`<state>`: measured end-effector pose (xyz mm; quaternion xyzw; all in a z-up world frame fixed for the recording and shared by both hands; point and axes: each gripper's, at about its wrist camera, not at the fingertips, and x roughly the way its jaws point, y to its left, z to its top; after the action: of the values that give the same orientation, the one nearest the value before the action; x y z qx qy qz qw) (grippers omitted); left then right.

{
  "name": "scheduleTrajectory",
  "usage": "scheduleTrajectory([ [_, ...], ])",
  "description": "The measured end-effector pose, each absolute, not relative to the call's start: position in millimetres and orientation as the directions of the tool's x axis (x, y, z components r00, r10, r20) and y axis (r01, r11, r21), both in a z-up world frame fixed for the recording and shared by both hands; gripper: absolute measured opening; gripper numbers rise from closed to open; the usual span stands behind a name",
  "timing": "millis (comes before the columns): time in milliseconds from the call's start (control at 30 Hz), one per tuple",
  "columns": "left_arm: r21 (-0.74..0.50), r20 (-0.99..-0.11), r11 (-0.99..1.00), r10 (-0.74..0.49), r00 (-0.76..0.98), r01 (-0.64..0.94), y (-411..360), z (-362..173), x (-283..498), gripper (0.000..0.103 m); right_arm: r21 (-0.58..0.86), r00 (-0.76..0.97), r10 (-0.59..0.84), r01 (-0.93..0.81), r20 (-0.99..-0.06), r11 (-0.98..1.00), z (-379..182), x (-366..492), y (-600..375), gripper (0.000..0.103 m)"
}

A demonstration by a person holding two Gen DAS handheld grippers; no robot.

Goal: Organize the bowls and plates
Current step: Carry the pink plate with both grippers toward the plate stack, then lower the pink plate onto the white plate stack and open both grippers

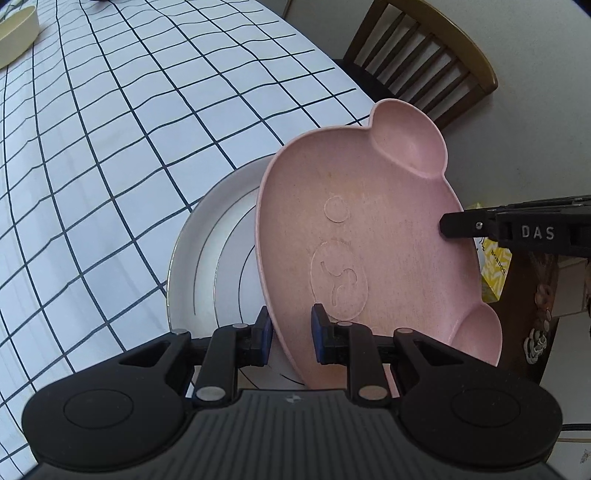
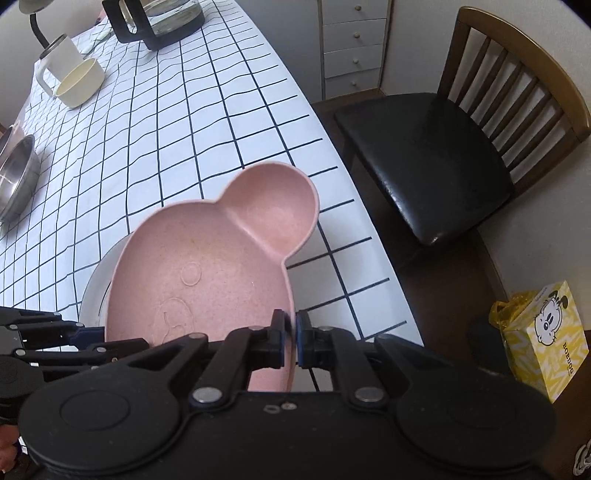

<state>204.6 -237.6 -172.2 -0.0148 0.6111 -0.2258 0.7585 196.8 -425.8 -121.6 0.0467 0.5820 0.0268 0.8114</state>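
A pink bear-shaped plate (image 1: 369,229) with two ear cups is held tilted over a white plate with dark rings (image 1: 210,266) on the checked tablecloth. My left gripper (image 1: 290,332) is open, its fingers standing either side of the pink plate's near rim. My right gripper (image 2: 290,338) is shut on the pink plate's (image 2: 207,266) right rim; it shows in the left wrist view (image 1: 454,225) at that rim. The white plate (image 2: 94,291) shows under the pink one. A cream bowl (image 2: 79,83) and a steel bowl (image 2: 18,177) sit farther away.
A white mug (image 2: 61,59) and a glass coffee pot (image 2: 159,22) stand at the table's far end. A wooden chair with a black seat (image 2: 424,162) stands by the table's right edge. A yellow box (image 2: 546,332) sits on the floor.
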Motion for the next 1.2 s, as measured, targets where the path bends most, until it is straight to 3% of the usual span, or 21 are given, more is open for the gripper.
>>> scheduleTrajectory([
  [333, -0.259, -0.910, 0.915, -0.338, 0.240, 0.309, -222.4, -158.1, 208.0, 0.021, 0.112, 0.354, 0.096, 0.026, -0.931, 0.993, -126.1, 190.0, -419.0, 0.020],
  [533, -0.258, -0.890, 0.921, -0.344, 0.299, 0.293, -207.2, -143.5, 202.4, 0.027, 0.125, 0.397, 0.108, 0.017, -0.911, 0.992, -111.6, 180.6, -418.5, 0.031],
  [933, -0.244, -0.817, 0.932, -0.346, 0.461, 0.266, -168.5, -95.6, 174.3, 0.028, 0.170, 0.534, 0.211, -0.127, -0.819, 0.977, -68.4, 151.1, -367.9, 0.041],
  [1167, -0.225, -0.768, 0.950, -0.311, 0.559, 0.219, -135.4, -69.5, 156.1, 0.029, 0.150, 0.621, 0.255, -0.216, -0.741, 0.965, -46.1, 137.7, -333.2, 0.054],
  [1200, -0.220, -0.758, 0.952, -0.303, 0.578, 0.211, -128.9, -65.3, 152.4, 0.033, 0.150, 0.629, 0.265, -0.230, -0.731, 0.962, -42.9, 136.0, -328.5, 0.057],
])
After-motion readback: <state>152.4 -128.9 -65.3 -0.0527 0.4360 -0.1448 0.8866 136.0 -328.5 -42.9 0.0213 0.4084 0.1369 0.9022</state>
